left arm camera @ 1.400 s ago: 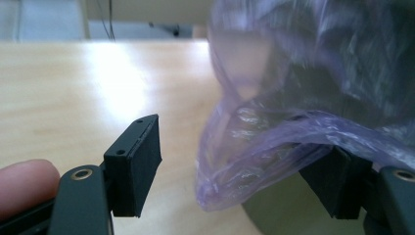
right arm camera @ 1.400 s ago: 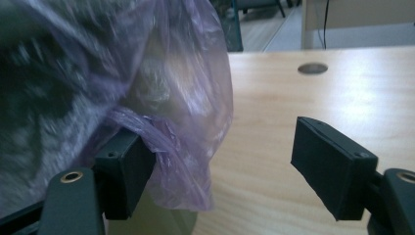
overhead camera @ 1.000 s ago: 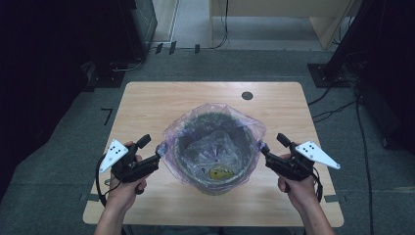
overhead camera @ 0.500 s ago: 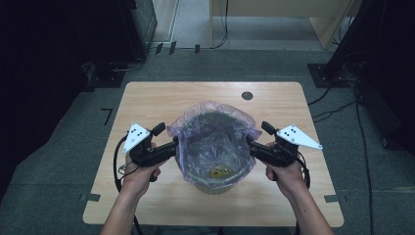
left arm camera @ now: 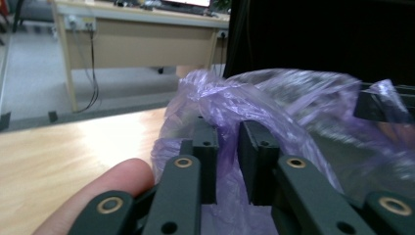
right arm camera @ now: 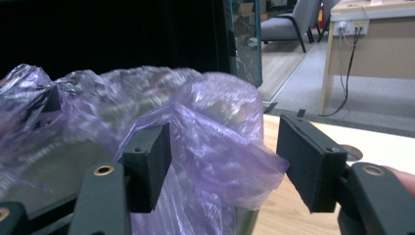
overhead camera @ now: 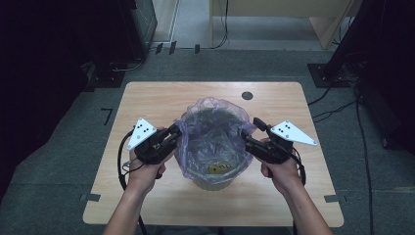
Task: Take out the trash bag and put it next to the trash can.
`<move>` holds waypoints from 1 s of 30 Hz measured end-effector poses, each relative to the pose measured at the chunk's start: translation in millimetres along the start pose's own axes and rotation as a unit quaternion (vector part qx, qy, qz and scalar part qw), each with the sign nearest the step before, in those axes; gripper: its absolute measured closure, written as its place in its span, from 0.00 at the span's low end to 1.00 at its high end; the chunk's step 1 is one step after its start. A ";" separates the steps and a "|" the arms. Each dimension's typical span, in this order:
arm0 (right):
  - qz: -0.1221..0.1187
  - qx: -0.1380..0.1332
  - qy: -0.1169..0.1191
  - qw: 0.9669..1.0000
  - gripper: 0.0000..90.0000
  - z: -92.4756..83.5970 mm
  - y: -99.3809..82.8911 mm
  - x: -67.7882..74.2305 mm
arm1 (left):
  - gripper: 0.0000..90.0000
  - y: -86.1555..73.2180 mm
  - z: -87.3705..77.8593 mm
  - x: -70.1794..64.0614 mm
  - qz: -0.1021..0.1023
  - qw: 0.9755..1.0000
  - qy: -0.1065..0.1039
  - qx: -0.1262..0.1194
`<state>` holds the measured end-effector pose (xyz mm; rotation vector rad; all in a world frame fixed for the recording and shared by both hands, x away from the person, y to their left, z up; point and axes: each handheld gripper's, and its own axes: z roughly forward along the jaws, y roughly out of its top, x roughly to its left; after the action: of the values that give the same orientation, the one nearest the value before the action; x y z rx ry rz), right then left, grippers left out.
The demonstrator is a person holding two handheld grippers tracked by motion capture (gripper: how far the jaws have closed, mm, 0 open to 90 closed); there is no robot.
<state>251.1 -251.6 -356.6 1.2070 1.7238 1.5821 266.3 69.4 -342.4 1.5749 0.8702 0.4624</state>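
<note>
A purple bin liner (overhead camera: pixel 211 128) is seen lining a small bin (overhead camera: pixel 214 180) that stands at the middle of the wooden table (overhead camera: pixel 147 98); its edge is ruffled up above the bin's rim.

Left gripper (left arm camera: pixel 227 166): jaws drawn nearly together, with a fold of the liner's edge pinched between them (film is bunched in the narrow gap).

Right gripper (right arm camera: pixel 227 156): jaws spread wide, the liner's opposite edge bulging into the gap but not yet clamped.

The film is judged thin, soft and very light, slippery against hard pads, and easily torn if tugged sharply. Something yellowish (overhead camera: pixel 219 168) lies at the bottom, so little weight is expected. The best hold is judged to be on gathered folds at the rim, on opposite sides, with several layers taken at once rather than one.
</note>
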 end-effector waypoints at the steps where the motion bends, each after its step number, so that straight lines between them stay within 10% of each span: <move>1: -0.002 -0.002 0.001 1.000 0.42 -0.1 3.2 1.1 | 0.90 3.5 0.1 -1.7 0.001 1.000 -0.004 -0.003; 14: -0.005 -0.046 0.044 0.998 0.34 -3.5 43.4 25.7 | 0.89 41.9 5.4 -32.1 0.017 0.998 -0.049 -0.038; 30: -0.042 -0.010 0.103 0.994 0.22 -6.5 26.2 55.8 | 0.70 33.2 16.6 -39.5 0.030 0.999 -0.038 -0.015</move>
<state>226.0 -209.0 -319.1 0.9782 1.8552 1.7177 262.0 28.8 -306.7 1.5847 0.7574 0.4529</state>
